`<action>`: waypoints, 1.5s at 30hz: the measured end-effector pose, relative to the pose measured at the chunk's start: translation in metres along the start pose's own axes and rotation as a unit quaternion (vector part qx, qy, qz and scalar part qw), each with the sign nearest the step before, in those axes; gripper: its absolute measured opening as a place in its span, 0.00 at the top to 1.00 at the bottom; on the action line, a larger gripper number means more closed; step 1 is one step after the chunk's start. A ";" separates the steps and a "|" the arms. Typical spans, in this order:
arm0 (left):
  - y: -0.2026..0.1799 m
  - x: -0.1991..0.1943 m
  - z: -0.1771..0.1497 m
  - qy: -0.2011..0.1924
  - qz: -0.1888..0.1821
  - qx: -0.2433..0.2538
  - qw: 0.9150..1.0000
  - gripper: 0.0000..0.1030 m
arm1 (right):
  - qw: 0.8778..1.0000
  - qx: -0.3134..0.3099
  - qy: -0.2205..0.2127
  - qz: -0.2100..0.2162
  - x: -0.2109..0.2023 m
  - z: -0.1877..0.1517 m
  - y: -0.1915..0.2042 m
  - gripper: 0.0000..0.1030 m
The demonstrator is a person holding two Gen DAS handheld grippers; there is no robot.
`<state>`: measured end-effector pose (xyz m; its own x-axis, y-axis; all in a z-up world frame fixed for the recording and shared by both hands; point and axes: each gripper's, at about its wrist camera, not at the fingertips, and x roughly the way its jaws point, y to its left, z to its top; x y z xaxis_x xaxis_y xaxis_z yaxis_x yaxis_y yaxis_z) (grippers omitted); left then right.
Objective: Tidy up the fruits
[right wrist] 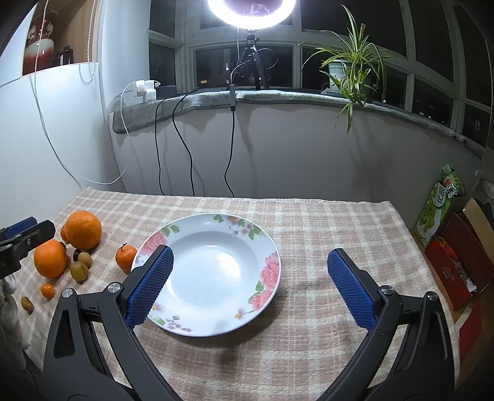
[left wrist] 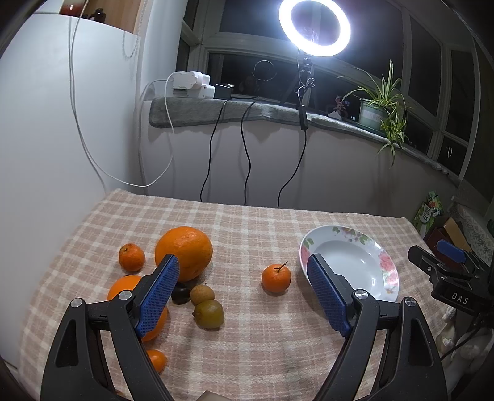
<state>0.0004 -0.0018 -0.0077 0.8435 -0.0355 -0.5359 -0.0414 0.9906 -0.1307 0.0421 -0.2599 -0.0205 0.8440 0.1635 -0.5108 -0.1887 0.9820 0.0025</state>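
A white floral plate (right wrist: 268,246) (left wrist: 386,256) sits empty on the checked cloth. Left of it lie a stemmed mandarin (left wrist: 276,277) (right wrist: 126,257), a big orange (left wrist: 185,251) (right wrist: 83,229), a second orange (left wrist: 123,287) (right wrist: 50,258), a small mandarin (left wrist: 131,257), a kiwi (left wrist: 209,314) (right wrist: 79,271), a longan (left wrist: 202,294) (right wrist: 84,259), a dark chestnut-like fruit (left wrist: 180,294) and small kumquats (left wrist: 156,360) (right wrist: 47,290). My left gripper (left wrist: 244,293) is open above the cloth, between the fruit pile and the plate. My right gripper (right wrist: 250,287) is open over the plate's near right side.
The table (right wrist: 308,222) stands against a white wall with hanging cables (right wrist: 182,148). A ring light (left wrist: 315,27) and a potted plant (right wrist: 352,68) stand on the sill. Boxes (right wrist: 454,253) stand off the table's right edge. A white cabinet (left wrist: 46,123) is at left.
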 end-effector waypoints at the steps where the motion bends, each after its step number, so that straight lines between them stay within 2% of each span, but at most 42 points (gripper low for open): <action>1: 0.001 0.000 0.000 0.000 0.000 -0.001 1.000 0.18 | 1.000 0.000 0.000 0.001 0.000 0.000 0.000 0.01; 8: 0.005 -0.001 -0.003 0.000 0.001 -0.003 1.000 0.18 | 1.000 -0.004 0.003 0.007 0.000 0.001 0.004 0.01; 15: 0.020 -0.005 -0.006 0.001 0.009 -0.015 1.000 0.18 | 0.999 -0.006 0.011 0.033 0.006 0.002 0.010 0.01; 23: 0.049 -0.013 -0.014 0.003 0.030 -0.038 0.999 0.19 | 0.996 -0.011 0.018 0.081 0.010 0.007 0.025 0.01; 28: 0.070 -0.015 -0.020 0.013 0.028 -0.067 0.997 0.19 | 0.992 -0.018 0.034 0.122 0.017 0.010 0.042 0.01; 32: 0.082 -0.017 -0.027 0.021 0.029 -0.079 0.996 0.20 | 0.983 -0.030 0.056 0.174 0.028 0.012 0.066 0.01; 36: 0.093 -0.017 -0.034 0.031 0.027 -0.092 0.995 0.27 | 0.970 -0.036 0.075 0.227 0.036 0.013 0.091 0.01; 38: 0.097 -0.016 -0.038 0.038 0.023 -0.096 0.994 0.31 | 0.963 -0.036 0.088 0.253 0.041 0.014 0.103 0.04; 45: 0.103 -0.009 -0.048 0.055 0.011 -0.099 0.993 0.31 | 0.933 -0.040 0.141 0.329 0.061 0.016 0.153 0.12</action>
<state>-0.0369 0.0940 -0.0562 0.7777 -0.0388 -0.6275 -0.1739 0.9459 -0.2740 0.0728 -0.0977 -0.0372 0.3687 0.6858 -0.6275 -0.6652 0.6662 0.3372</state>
